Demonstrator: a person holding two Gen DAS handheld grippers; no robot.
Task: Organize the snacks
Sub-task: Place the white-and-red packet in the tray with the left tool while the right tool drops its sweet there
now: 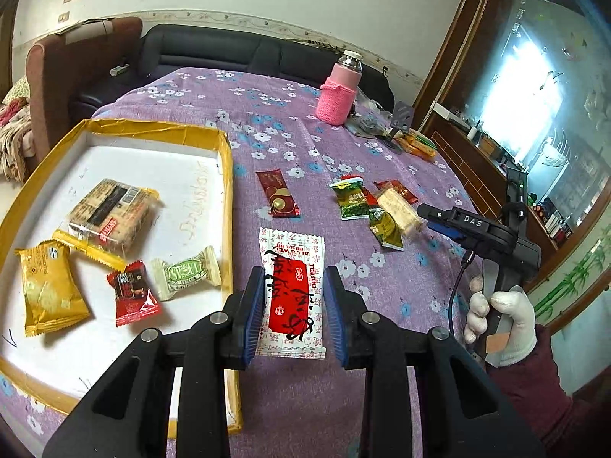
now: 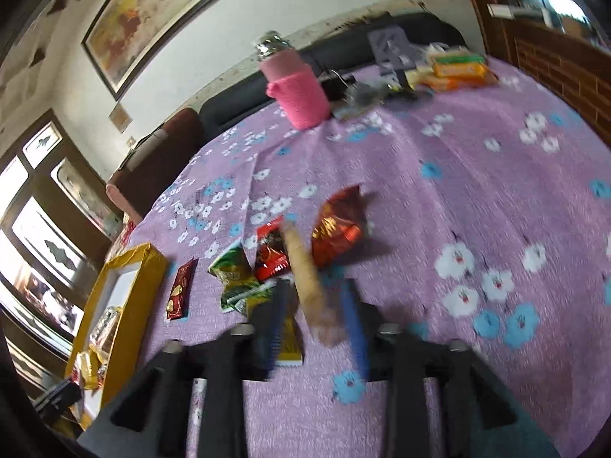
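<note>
So, left gripper [image 1: 294,305] spread wide around the "ALL'S WELL" packet [image 1: 293,290]
Glossy red-and-white wrapper flat on purple floral tablecloth [image 1: 382,267]; right gripper [image 2: 315,316] open astride a pale wafer bar [image 2: 309,282], blurry

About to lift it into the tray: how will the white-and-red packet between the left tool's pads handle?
The white-and-red packet lies flat and thin, so probably light. Its glossy film looks slippery and may buckle between the left tool pads. Nothing suggests it would roll.

Home living room: dark sofa [image 1: 214,51], framed painting [image 2: 160,11], floral-clothed table [image 1: 382,286].
</note>
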